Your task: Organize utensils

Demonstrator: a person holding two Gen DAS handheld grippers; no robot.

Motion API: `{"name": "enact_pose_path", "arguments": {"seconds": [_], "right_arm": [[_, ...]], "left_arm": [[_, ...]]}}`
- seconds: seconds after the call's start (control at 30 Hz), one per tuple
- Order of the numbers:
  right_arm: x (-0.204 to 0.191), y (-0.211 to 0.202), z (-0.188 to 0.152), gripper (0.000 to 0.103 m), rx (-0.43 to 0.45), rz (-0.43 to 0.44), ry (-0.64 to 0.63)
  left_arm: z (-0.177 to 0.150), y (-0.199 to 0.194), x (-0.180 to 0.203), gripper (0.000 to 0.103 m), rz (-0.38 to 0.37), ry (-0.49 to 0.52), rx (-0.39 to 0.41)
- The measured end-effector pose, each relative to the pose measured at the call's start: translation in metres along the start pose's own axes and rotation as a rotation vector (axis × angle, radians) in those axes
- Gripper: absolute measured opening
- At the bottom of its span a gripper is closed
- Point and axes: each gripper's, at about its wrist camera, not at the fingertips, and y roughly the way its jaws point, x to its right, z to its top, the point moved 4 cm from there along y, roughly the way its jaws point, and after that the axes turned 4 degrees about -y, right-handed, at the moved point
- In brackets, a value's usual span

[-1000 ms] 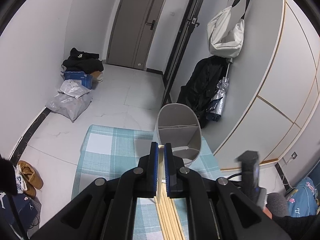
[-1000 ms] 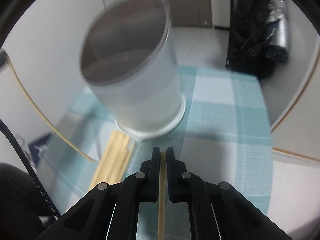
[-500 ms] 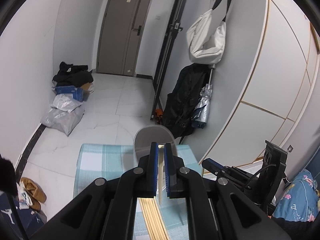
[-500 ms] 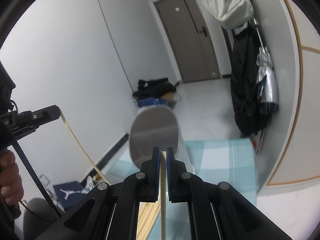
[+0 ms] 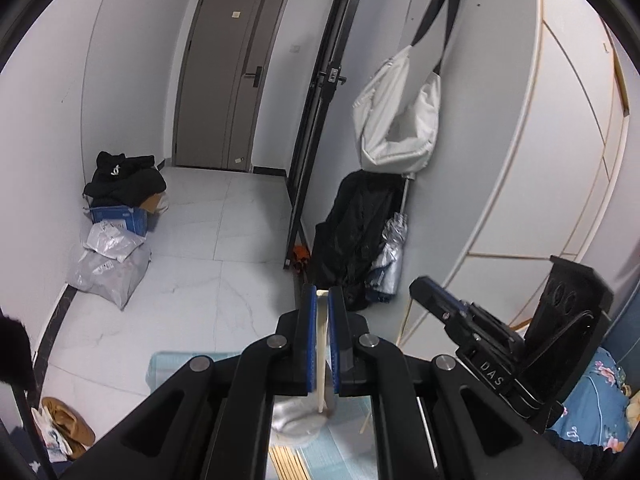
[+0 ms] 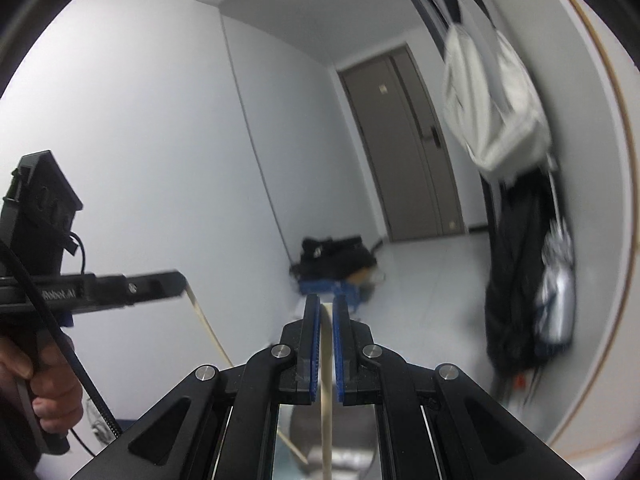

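Worktop under a pale teal checked cloth, seen only as a strip at the bottom of the left wrist view. On it, a grey cylindrical plastic utensil holder, directly beneath both tools. Beside its base, a flat bundle of pale wooden chopsticks lying on the cloth, not yet sorted.

Left tongs clamped tight on a single pale wooden chopstick, gripped near its top end, the shaft hanging down toward the holder's mouth. Right tongs likewise closed on another pale wooden chopstick, held near the upper end, its lower length dropping toward the holder rim. In the right wrist view, a hand wrapped round the left tool's grip.

Judged handling: very light, stiff, thin, smooth-sided, so prone to swivel or slip between the pads when held at one end. Better purchase likely a little below the top, with the stick square across the blue pads. Tip probably needs steady lowering into a compartment, since a slim stick swings easily.
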Motion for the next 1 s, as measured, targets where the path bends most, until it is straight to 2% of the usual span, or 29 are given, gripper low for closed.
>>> {"name": "enact_pose_path", "arguments": {"seconds": [0.23,0.33,0.53,0.67,0.87,0.93,0.97,1.0], "right_arm": [[-0.002,0.045,0.024,0.005,0.072,0.016,-0.078],[0.002,0.064,0.02,0.005,0.094,0.029,-0.103],[0.011,0.087,-0.003,0.005,0.116,0.081,-0.117],[0.011,0.097,-0.019,0.005,0.091,0.126,-0.139],[0.008,0.097,-0.055,0.006,-0.024,0.213,-0.189],[0.004,0.092,-0.067,0.008,-0.07,0.248,-0.201],[0.001,0.09,-0.071,0.008,-0.087,0.26,-0.21],[-0.001,0.087,-0.074,0.008,-0.101,0.273,-0.214]], "left_arm": [[0.015,0.027,-0.01,0.002,0.017,0.052,-0.009],[0.014,0.039,-0.015,0.002,0.028,0.085,-0.029],[0.001,0.07,-0.032,0.002,0.02,0.115,-0.121],[-0.012,0.087,-0.035,0.002,0.006,0.132,-0.2],[-0.021,0.098,-0.046,0.003,0.025,0.091,-0.25],[-0.021,0.097,-0.052,0.008,0.051,0.06,-0.245],[-0.021,0.093,-0.054,0.016,0.06,0.044,-0.237],[-0.021,0.09,-0.055,0.029,0.053,0.031,-0.231]]}}
